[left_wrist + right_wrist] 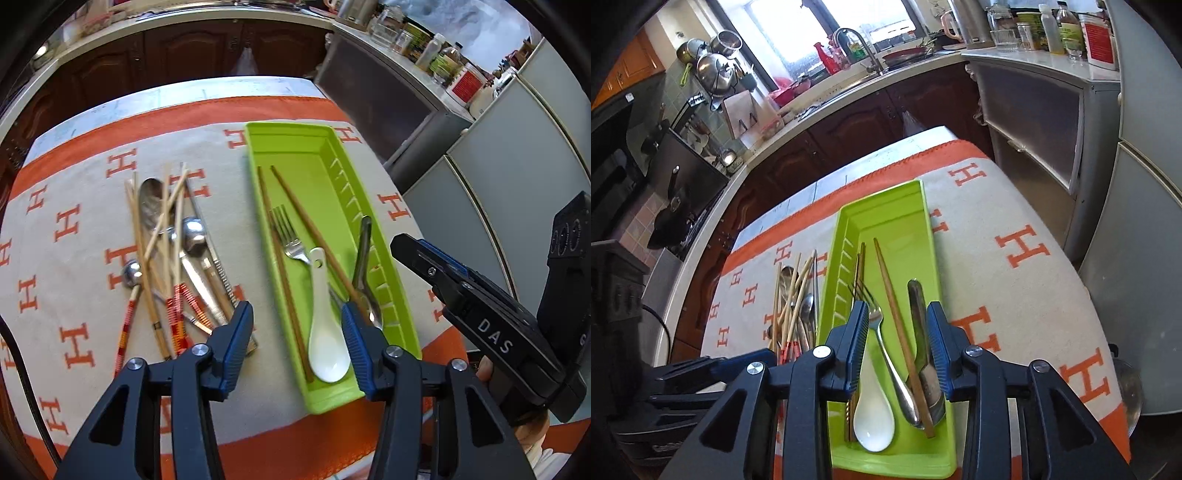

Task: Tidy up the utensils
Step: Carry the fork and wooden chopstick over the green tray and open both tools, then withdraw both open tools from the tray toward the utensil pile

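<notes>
Cloth: a beige cloth (92,280) with an orange border and orange H letters covers the table top.
Cabinets: dark brown wooden cabinets (849,125) run under the far counter (827,99).
Sink: a curved faucet (857,44) stands below the bright window (827,26).
Pots: shiny steel pots (714,62) are stacked on a rack at the left, near the stove (679,206).
Bottles: jars and bottles (1052,29) crowd the counter at the right; one tub has a red label (1099,37).
Kettle: a steel kettle (967,22) stands beside them.
Fridge: a pale grey fridge (1145,221) fills the right edge.
</notes>
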Demonstrator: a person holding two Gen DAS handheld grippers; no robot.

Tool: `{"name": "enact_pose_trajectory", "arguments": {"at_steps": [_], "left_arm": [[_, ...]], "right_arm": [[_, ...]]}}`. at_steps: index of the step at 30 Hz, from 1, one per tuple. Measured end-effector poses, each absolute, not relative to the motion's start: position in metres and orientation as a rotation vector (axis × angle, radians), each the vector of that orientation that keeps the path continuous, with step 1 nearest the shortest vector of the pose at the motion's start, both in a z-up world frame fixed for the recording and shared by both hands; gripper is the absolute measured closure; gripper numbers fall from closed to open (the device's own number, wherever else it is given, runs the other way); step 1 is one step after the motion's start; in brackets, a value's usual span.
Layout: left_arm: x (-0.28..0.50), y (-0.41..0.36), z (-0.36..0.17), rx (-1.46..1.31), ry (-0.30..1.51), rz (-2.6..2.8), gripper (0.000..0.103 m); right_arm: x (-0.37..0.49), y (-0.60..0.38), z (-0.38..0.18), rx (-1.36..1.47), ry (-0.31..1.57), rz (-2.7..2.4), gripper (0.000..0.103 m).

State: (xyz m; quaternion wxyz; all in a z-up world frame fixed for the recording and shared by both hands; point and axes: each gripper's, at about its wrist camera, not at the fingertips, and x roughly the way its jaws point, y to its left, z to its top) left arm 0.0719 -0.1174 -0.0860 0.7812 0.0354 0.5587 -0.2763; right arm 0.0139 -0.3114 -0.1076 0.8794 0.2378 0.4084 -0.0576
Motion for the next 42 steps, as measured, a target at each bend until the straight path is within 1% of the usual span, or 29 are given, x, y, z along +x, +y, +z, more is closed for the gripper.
{"name": "enact_pose_trajectory", "arguments": {"at_steps": [12,25,42], "left_arm": [[0.059,-0.068,-0.085,0.07,1.182,-0.489,0.052],[0.057,-0.039,-0.086,0.06,1.154,-0.44,0.046],[0.064,0.009,-0.1,-0.013,1.176,-0.374,0.046]], "right_arm": [[0.01,-0.271,-0.11,0.407,0.914,-0.072,0.07],[0.012,-0.221,-0.103,0.318,0.953,-0.023,0.069],[0.029,-0.171,-0.101,0.221,0.999,0.031,0.069]]}}
